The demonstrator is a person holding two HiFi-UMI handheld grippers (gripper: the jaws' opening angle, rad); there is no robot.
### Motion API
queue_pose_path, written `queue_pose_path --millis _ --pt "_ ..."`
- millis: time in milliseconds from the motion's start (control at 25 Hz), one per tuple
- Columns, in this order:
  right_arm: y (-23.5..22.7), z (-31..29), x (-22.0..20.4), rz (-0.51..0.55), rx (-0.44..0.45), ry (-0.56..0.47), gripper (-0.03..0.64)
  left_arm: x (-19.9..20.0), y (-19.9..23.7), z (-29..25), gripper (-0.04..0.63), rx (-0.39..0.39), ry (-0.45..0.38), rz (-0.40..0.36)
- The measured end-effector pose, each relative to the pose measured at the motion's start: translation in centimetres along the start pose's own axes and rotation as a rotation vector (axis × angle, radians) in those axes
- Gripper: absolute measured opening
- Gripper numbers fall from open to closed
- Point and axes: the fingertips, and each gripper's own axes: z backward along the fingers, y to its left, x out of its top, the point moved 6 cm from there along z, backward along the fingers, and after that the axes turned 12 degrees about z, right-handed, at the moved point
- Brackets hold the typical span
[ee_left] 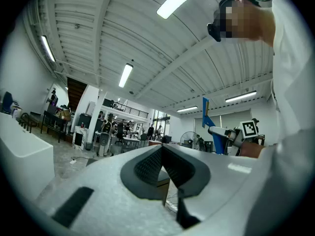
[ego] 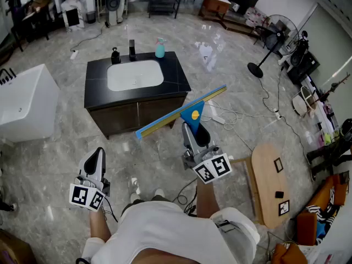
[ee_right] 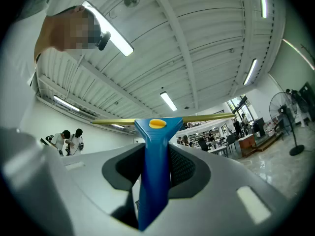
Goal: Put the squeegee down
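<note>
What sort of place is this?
Probably a lab or workshop hall with a bathroom mock-up: a black vanity with white sink stands alone, a white bathtub left of it, a pedestal fan nearby.

Squeegee, blue handle, yellow button, long yellow-edged blade slanting up rightward, mid-air, handle clamped in right gripper

From the head, steeply down on the left gripper, right gripper and floor. From each gripper, close along its jaws: left level, right tilted up, apparently ceilingward. Shared across head and left gripper views: right gripper.
</note>
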Motion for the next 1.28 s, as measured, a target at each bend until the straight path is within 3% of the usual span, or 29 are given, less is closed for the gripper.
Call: queue_pose_path --millis 1280 --pt "-1.7 1.6 -1.0 0.019 -0.001 0.022 0.143 -0.9 -1.9 -2.2 0.006 -0.013 0.008 -0.003"
